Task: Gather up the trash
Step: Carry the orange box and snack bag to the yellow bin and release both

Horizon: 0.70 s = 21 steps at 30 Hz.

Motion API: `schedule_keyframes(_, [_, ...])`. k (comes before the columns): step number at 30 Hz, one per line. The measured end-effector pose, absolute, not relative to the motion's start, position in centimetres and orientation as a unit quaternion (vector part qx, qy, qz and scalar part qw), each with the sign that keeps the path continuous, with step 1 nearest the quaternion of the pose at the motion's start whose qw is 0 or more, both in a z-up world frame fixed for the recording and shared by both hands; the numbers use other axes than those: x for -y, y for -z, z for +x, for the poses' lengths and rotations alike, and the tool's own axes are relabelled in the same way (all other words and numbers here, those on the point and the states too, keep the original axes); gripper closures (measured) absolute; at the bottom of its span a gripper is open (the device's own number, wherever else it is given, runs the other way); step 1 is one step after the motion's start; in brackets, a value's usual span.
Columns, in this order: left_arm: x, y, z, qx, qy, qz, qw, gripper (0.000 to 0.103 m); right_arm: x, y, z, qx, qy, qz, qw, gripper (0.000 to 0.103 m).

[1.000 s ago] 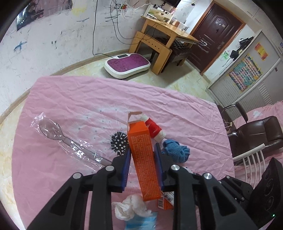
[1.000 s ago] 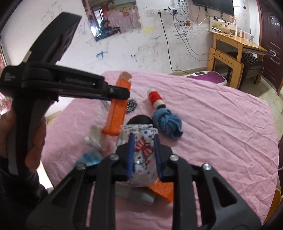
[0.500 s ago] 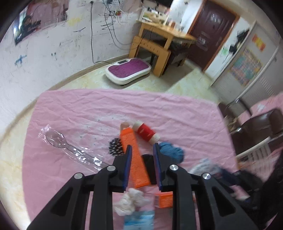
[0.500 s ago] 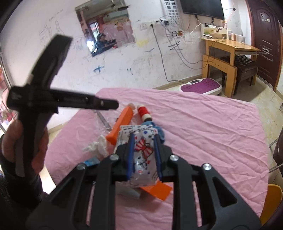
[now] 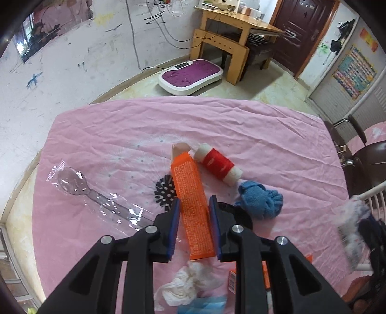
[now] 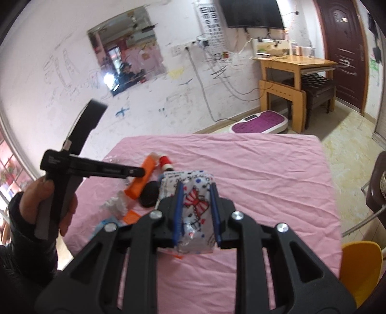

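Lifted since earlier, right gripper (image 6: 196,212) pinches patterned bag (image 6: 193,200); left gripper (image 5: 193,227), lower centre, straddles orange box (image 5: 193,205), grip unclear.

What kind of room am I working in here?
Probably a lived-in home room: scribbled white walls, a wooden desk beside a dark door, a wall-mounted television, and a table under a pink cloth.

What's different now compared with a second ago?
The right gripper, shut on the cartoon packet, drew back and up from the table. The left gripper backed off the orange box, then came close again, its fingers framing it. The box, red spool, blue cloth and wrapped spoon lay where they were; the packet stayed gripped.
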<state>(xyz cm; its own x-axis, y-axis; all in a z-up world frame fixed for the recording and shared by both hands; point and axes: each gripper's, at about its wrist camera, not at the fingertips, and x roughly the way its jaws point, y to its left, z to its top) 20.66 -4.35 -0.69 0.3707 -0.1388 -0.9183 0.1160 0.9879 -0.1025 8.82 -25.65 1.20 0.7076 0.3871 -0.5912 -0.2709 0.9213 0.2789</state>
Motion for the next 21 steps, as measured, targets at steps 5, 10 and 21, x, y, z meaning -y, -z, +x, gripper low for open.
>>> schedule_keyframes(5, [4.4,1.0,20.7,-0.559,0.065,0.0,0.827,0.057,29.6,-0.9,7.6,-0.328,-0.152,0.114,0.925,0.082])
schedule_keyframes(10, [4.6,1.6,21.0,-0.561,0.073,-0.024,0.825,0.05,32.9,-1.0,6.7,-0.317,-0.124,0.129,0.931,0.082])
schedule_keyframes(21, [4.1,-0.5,20.7,-0.53,0.06,-0.057,0.844,0.086,44.0,1.2,2.8,-0.316,-0.009,0.172,0.933,0.082])
